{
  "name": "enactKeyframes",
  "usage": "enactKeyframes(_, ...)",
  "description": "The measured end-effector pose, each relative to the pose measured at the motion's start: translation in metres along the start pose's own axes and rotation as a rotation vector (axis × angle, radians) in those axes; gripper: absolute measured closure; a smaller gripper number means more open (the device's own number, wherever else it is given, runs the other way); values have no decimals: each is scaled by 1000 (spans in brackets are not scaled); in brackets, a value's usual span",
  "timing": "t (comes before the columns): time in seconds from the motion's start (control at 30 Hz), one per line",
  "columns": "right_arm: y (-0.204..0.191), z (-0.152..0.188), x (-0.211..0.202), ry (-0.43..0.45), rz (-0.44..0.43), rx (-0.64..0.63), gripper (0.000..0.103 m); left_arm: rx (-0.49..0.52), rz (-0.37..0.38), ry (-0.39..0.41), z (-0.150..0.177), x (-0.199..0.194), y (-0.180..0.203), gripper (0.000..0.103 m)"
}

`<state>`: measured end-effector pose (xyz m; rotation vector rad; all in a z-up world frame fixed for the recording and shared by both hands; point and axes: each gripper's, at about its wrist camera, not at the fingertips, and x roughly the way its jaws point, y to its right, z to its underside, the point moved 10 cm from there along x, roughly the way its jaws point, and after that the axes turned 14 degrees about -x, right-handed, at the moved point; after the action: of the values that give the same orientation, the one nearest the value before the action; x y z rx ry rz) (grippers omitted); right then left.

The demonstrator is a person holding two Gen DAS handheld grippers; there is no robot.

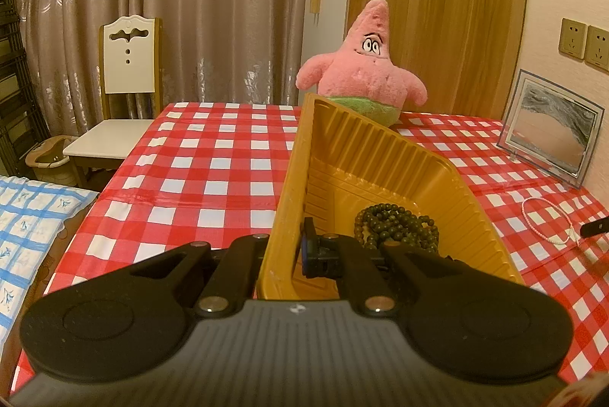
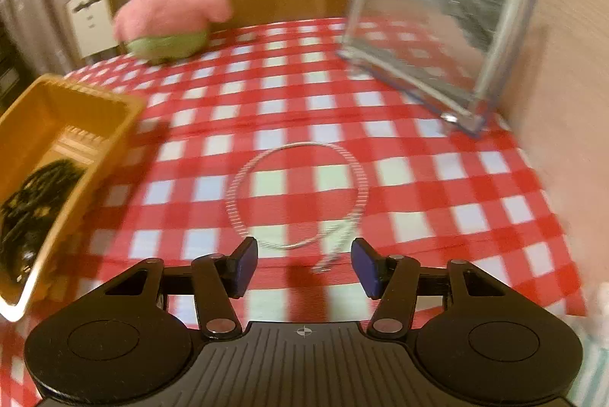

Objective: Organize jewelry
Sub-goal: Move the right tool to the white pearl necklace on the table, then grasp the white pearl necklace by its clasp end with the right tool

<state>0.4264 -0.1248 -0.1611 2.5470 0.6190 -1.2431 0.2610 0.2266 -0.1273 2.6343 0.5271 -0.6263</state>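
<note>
My left gripper [image 1: 283, 251] is shut on the near left wall of a yellow plastic tray [image 1: 380, 148] and holds it tilted. A dark green bead necklace [image 1: 396, 226] lies inside the tray. In the right wrist view the tray [image 2: 95, 110] is at the left with the dark beads [image 2: 34, 201] in it. A thin white bracelet [image 2: 300, 194] lies in a loop on the red checked tablecloth [image 2: 418, 178], just beyond my open, empty right gripper [image 2: 303, 266]. The bracelet also shows at the right in the left wrist view [image 1: 548, 220].
A pink starfish plush [image 1: 365, 72] sits at the table's far edge. A clear picture frame [image 2: 437, 26] stands at the far right by the wall. A white chair [image 1: 121, 102] stands beyond the table's left side.
</note>
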Motion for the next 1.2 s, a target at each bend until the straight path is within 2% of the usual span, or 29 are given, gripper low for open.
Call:
enactKeyframes(0.13,21,-1,5,3,23,59,65,3,-2,-4,2,1,-2,98)
enactKeyframes(0.3,30,-8,17,8,22,73,77,6,-6,-7,3,2,-2,98)
enactKeyframes(0.47,36,-19,32,15,33,63,79,8,-8,-10,2,2,-2,98)
enactKeyframes(0.77,38,-27,55,-8,55,16,91,5,-5,-10,2,2,-2,98)
enactKeyframes(0.93,36,-25,58,-7,75,-28,93,4,-5,-10,2,2,-2,98)
enactKeyframes(1.0,35,-24,58,-9,100,-68,101,3,-6,-11,3,2,-3,98)
enactKeyframes(1.2,30,-24,60,-15,118,-122,101,5,-6,-13,4,1,-4,98)
